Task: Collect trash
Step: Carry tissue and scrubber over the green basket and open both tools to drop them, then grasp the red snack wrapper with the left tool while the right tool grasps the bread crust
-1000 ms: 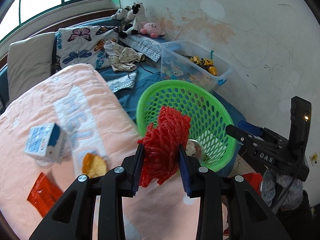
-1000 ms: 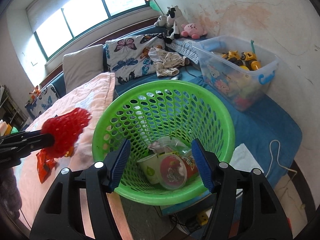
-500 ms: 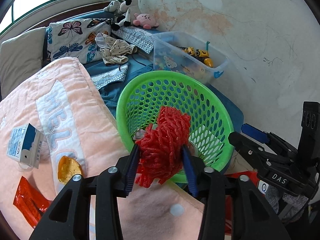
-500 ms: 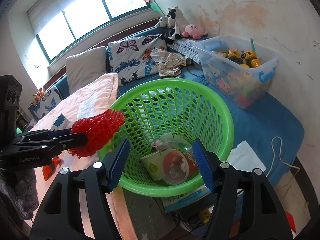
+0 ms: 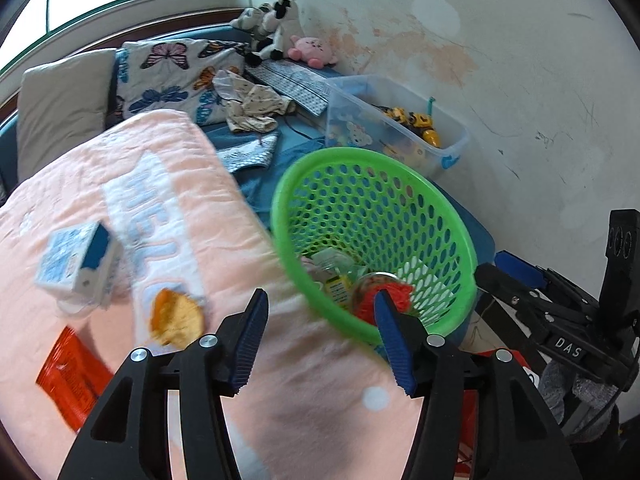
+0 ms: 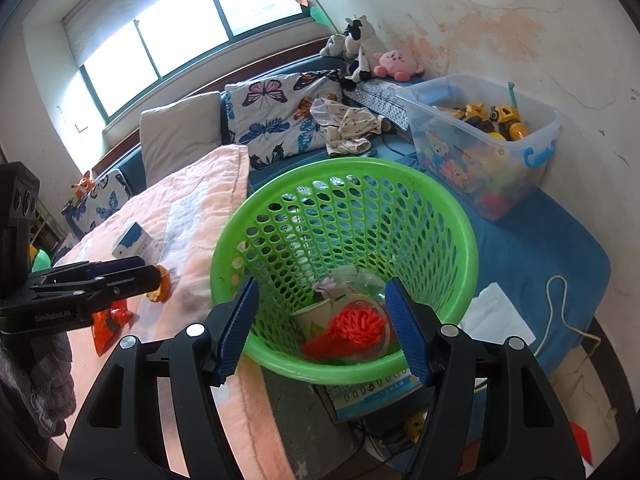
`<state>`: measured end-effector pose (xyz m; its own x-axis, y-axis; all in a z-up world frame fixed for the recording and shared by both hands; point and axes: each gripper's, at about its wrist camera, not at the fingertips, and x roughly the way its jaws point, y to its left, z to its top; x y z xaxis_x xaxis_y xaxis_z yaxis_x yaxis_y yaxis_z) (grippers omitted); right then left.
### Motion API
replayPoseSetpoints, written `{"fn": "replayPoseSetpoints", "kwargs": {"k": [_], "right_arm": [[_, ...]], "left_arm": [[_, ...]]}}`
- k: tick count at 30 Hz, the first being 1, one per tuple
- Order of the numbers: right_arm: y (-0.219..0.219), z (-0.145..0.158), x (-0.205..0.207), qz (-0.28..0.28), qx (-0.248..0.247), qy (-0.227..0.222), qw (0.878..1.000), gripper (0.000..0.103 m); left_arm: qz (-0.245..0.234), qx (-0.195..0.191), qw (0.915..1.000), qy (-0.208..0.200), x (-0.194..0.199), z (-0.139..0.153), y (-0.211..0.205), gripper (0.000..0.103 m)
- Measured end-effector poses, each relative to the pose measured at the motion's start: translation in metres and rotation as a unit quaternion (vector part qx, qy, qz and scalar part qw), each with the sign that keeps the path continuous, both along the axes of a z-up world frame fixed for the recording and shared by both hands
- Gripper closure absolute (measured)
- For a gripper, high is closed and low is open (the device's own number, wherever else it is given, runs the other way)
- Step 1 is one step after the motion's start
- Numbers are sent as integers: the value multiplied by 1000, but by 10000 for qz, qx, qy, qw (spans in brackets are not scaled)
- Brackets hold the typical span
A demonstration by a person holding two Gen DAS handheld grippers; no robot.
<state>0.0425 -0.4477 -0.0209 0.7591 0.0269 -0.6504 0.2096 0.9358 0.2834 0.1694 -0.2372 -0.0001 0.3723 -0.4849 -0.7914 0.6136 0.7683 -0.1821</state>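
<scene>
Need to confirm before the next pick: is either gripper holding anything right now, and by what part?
Nothing is held. The left gripper and right gripper are both open and empty; the red mesh lies inside the green basket.

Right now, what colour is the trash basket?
Bright green basket, perforated with holes; the right wrist view shows it best.
</scene>
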Motion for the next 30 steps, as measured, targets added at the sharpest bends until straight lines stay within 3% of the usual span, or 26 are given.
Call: {"fn": "replayPoseSetpoints", "kwargs": {"k": [8, 13, 15, 19, 25, 30], "right_arm": [[24, 3, 1, 243, 2, -34, 9997, 35], [39, 5, 5, 429, -8, -59, 9991, 33], [46, 5, 8, 512, -9, -59, 9987, 33], [58, 5, 14, 674, -12, -52, 9977, 33], [80, 1, 25, 942, 13, 3, 9956, 32], [99, -1, 36, 1186, 29, 41, 9929, 32]], "left_arm": [[650, 68, 9978, -76, -1, 2, 56, 45], [1177, 224, 9927, -146, 3, -2, 92, 37], [1479, 304, 9885, -122, 8, -5, 110, 29], [2042, 295, 9785, 12, 19, -12, 142, 26], [2875, 134, 9565, 489, 39, -33, 185, 19], [3092, 18, 9475, 807, 51, -47, 191, 16]]}}
